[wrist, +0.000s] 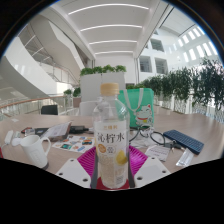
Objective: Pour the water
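Gripper [112, 168] held upright over the table [60, 132], fingers clamped on a clear plastic bottle [110, 135]. Pink pads [88, 163] press its lower sides. Bottle stands vertical, white cap on, pale liquid inside reaching near the neck; label shows a lemon. Beyond the fingers, toward the table's left edge: a white jug [32, 150], contents not visible. Behind the bottle, a green bag [138, 105]. Toward the right edge, a dark flat case [184, 141] and a black cable [157, 138]. Papers [72, 143] scattered mid-table.
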The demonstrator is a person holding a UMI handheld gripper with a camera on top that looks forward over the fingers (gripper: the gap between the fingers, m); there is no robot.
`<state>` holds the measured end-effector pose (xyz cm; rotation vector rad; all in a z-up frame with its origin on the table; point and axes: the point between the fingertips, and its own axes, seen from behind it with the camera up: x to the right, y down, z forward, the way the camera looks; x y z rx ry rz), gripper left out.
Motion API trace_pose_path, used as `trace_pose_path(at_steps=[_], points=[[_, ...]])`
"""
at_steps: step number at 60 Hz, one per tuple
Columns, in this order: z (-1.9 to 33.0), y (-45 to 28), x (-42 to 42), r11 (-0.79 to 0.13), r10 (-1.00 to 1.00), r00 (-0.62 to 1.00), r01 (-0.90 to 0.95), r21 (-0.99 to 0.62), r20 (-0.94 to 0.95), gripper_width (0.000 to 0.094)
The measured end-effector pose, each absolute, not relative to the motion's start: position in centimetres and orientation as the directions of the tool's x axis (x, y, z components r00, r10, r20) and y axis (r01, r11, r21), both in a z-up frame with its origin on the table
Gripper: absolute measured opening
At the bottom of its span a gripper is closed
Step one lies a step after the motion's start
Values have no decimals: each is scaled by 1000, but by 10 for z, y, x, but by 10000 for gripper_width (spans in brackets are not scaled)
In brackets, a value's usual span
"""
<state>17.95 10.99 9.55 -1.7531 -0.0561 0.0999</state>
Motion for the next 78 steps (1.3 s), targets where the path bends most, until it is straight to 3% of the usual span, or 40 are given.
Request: trace_pose_path(at_steps=[3, 5, 16, 24, 27, 33, 45, 60, 78], points=[[79, 110, 178, -209, 110, 993, -14, -978, -37, 446], [83, 107, 177, -165, 111, 993, -15, -986, -34, 450], [81, 108, 178, -142, 108, 993, -31, -989, -47, 453], [79, 101, 176, -215, 117, 992, -16, -977, -42, 530], [77, 91, 177, -283, 116, 992, -8, -959, -42, 586], [94, 62, 181, -306, 123, 992, 25, -952, -13, 857], [135, -17, 175, -331, 75, 997, 10, -944, -16, 836], [213, -145, 142, -317, -31, 998, -69, -946, -62, 840], [270, -270, 81, -345, -75, 996, -74, -936, -51, 830]])
